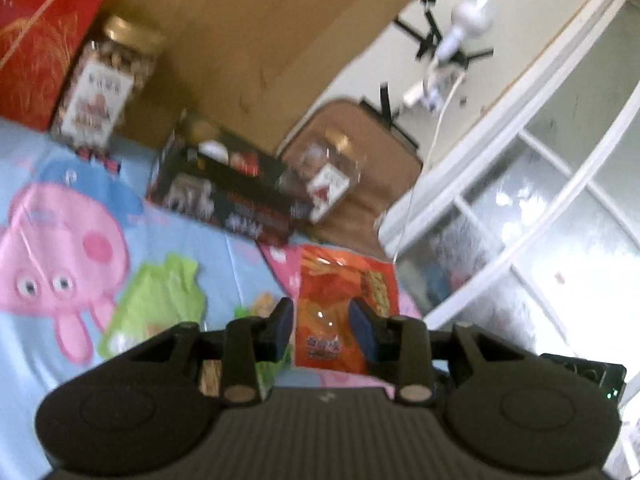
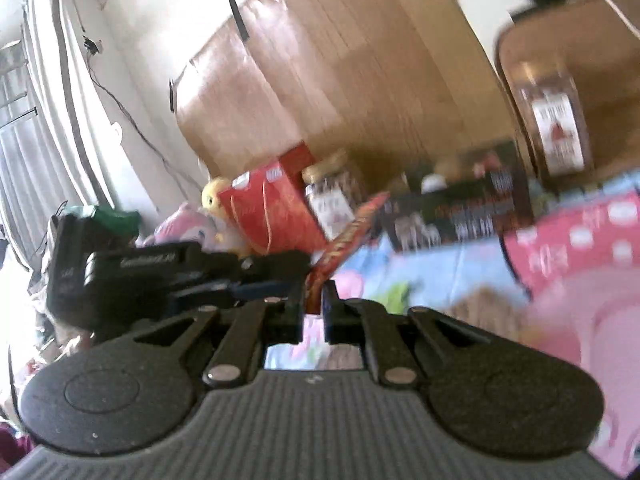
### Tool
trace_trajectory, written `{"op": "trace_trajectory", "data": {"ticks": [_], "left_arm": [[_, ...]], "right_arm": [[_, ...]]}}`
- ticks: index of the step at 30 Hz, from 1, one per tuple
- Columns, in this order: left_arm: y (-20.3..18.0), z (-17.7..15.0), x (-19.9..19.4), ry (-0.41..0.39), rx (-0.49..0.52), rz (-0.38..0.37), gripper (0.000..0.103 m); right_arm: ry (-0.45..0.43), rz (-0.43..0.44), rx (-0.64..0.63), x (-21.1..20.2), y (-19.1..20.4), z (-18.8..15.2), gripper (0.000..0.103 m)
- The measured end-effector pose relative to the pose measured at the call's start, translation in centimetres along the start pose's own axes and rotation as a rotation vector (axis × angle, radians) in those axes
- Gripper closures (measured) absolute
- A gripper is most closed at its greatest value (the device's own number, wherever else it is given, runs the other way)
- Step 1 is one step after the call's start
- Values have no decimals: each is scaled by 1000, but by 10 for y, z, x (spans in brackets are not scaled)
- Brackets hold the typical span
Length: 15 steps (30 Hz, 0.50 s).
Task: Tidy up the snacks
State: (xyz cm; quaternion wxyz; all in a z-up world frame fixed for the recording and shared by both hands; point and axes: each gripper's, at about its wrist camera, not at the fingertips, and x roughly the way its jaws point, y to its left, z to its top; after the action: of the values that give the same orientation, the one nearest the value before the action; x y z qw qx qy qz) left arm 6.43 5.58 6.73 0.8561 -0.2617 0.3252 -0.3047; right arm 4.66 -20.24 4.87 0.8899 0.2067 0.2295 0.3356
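Observation:
In the left wrist view my left gripper (image 1: 322, 322) is open, its fingers on either side of an orange snack packet (image 1: 340, 304) lying on the cartoon tablecloth (image 1: 60, 240). In the right wrist view my right gripper (image 2: 314, 300) is shut on a red and orange snack packet (image 2: 350, 236), held edge-on above the cloth. The left gripper's body (image 2: 120, 268) shows just to its left. A black snack box (image 1: 224, 188) lies further back, also seen in the right wrist view (image 2: 452, 208).
A nut jar with a gold lid (image 1: 108, 84) and a red gift bag (image 1: 44, 40) stand against a cardboard box (image 1: 260, 40). A second clear jar (image 1: 328, 176) sits by a brown chair (image 1: 360, 152). A white window frame (image 1: 540, 160) runs along the right.

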Motion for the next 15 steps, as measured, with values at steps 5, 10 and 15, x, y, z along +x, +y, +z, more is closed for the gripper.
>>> {"op": "trace_trajectory", "data": {"ticks": [5, 10, 15], "left_arm": [[3, -30, 14, 84, 12, 42, 72], [8, -46, 30, 131, 40, 130, 72], [6, -46, 30, 131, 58, 128, 36]], "right_arm": [[93, -33, 45, -12, -22, -35, 91], [165, -136, 128, -1, -47, -55, 86], [154, -112, 210, -2, -67, -55, 79]]}}
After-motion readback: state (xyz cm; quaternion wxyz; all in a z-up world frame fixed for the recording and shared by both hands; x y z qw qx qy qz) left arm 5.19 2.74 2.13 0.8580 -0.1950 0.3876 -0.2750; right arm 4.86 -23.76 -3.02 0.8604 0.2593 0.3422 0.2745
